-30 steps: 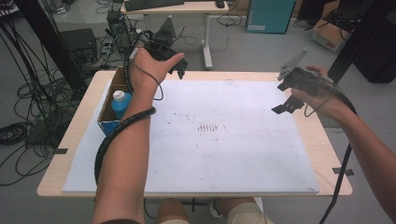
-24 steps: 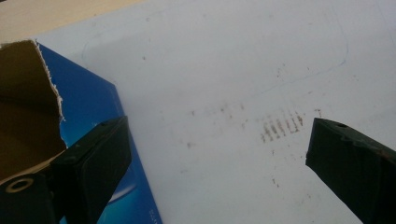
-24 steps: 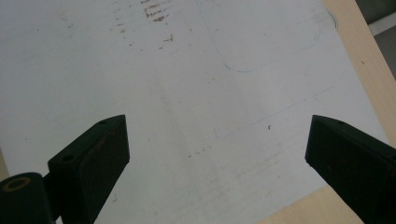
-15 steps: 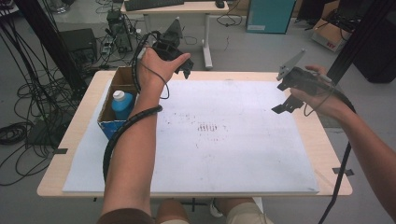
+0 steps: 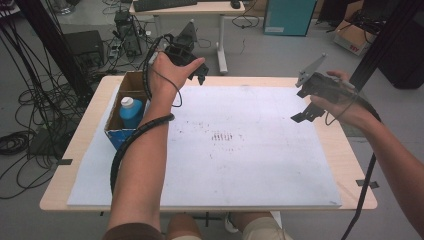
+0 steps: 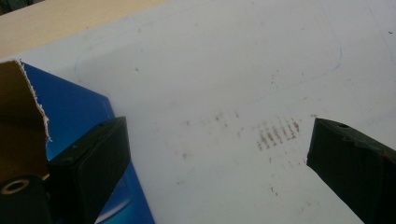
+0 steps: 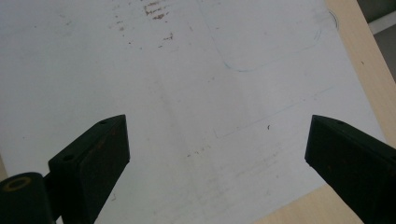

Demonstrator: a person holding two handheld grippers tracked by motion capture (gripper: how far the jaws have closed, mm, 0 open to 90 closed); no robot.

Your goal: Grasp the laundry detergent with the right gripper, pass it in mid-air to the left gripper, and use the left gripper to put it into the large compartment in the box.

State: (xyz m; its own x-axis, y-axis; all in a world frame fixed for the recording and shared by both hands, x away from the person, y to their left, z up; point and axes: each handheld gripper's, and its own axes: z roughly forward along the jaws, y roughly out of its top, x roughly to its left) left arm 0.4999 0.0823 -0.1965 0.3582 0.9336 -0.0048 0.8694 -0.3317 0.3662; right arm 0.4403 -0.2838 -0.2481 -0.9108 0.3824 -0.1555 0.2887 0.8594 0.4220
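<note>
My left gripper (image 5: pixel 198 75) hangs over the table's far edge, just right of a cardboard box (image 5: pixel 116 131). Its jaws stand wide apart with nothing between them. In the left gripper view, the gripper (image 6: pixel 219 140) looks down on a white sheet (image 6: pixel 243 60), with the box's blue wall (image 6: pixel 70 107) at the left. A blue bottle (image 5: pixel 131 112) with a white cap stands upright in the box. Above the sheet's right side, my right gripper (image 5: pixel 303 105) is open and empty. In the right gripper view, the gripper (image 7: pixel 217 135) faces the sheet (image 7: pixel 187 70).
The white sheet (image 5: pixel 240 160) covers most of the wooden table (image 5: pixel 357 165) and has dark scuff marks (image 5: pixel 222 136) near its middle. Cables (image 5: pixel 30 125) hang off the left side. A second desk (image 5: pixel 200 7) and a teal cabinet (image 5: pixel 285 17) stand beyond the far edge.
My left hand and gripper have shifted a little to the right along the far edge, away from the box. The right gripper has stayed nearly still.
</note>
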